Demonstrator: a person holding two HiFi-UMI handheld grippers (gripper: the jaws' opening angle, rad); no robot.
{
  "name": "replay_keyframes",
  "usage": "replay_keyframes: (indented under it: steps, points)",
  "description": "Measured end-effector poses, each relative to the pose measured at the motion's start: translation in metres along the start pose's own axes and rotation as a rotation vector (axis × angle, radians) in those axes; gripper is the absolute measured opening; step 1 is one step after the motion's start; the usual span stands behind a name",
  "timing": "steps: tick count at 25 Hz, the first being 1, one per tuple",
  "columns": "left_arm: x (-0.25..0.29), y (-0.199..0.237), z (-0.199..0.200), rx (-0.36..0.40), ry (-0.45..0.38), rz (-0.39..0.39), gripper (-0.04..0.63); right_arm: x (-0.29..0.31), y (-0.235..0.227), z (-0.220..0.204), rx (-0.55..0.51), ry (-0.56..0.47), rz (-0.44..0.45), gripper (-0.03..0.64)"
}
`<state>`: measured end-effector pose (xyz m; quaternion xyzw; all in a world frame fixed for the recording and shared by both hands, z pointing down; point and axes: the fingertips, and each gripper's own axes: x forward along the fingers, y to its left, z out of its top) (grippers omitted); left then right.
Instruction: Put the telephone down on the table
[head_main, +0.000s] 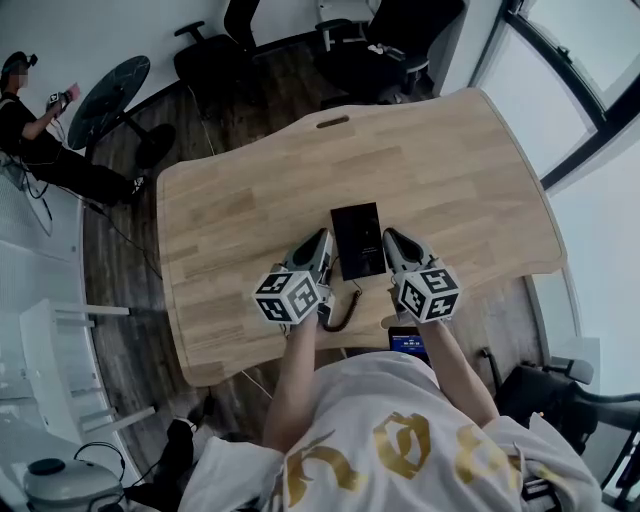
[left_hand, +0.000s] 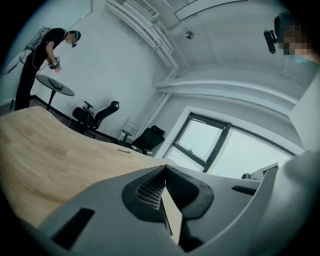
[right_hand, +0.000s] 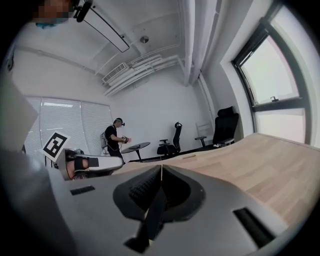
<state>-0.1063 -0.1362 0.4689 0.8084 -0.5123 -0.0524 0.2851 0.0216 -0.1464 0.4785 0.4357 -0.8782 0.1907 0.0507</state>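
Observation:
The telephone (head_main: 358, 240) is a flat black slab that lies on the wooden table (head_main: 250, 210), near its front edge. My left gripper (head_main: 322, 240) is just left of it and my right gripper (head_main: 391, 240) just right of it, both pointing away from me. In the left gripper view the left gripper (left_hand: 165, 175) has its jaws shut together with nothing between them. The right gripper (right_hand: 161, 172) is likewise shut and empty in its own view, where the left gripper (right_hand: 75, 165) shows at the left. The telephone itself is hidden in both gripper views.
A dark curled cord (head_main: 347, 308) hangs at the table's front edge by my left hand. Office chairs (head_main: 385, 45) stand beyond the far edge. A person (head_main: 30, 120) stands by a small round table (head_main: 108, 100) at the far left. Windows (head_main: 590, 90) run along the right.

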Motion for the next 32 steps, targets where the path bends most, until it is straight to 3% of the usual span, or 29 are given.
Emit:
replay_keyframes:
  steps: [6,9,32]
  points:
    - [-0.010,-0.010,0.006,0.108,-0.005,0.015,0.009,-0.007,0.011,0.001,-0.053,0.009,-0.006,0.012]
    - [-0.012,-0.013,0.008,0.126,-0.010,0.019,0.009,-0.010,0.014,0.001,-0.066,0.012,-0.007,0.012]
    - [-0.040,-0.001,0.006,0.100,-0.010,0.036,0.009,-0.013,0.019,-0.004,-0.082,0.035,-0.036,0.012]
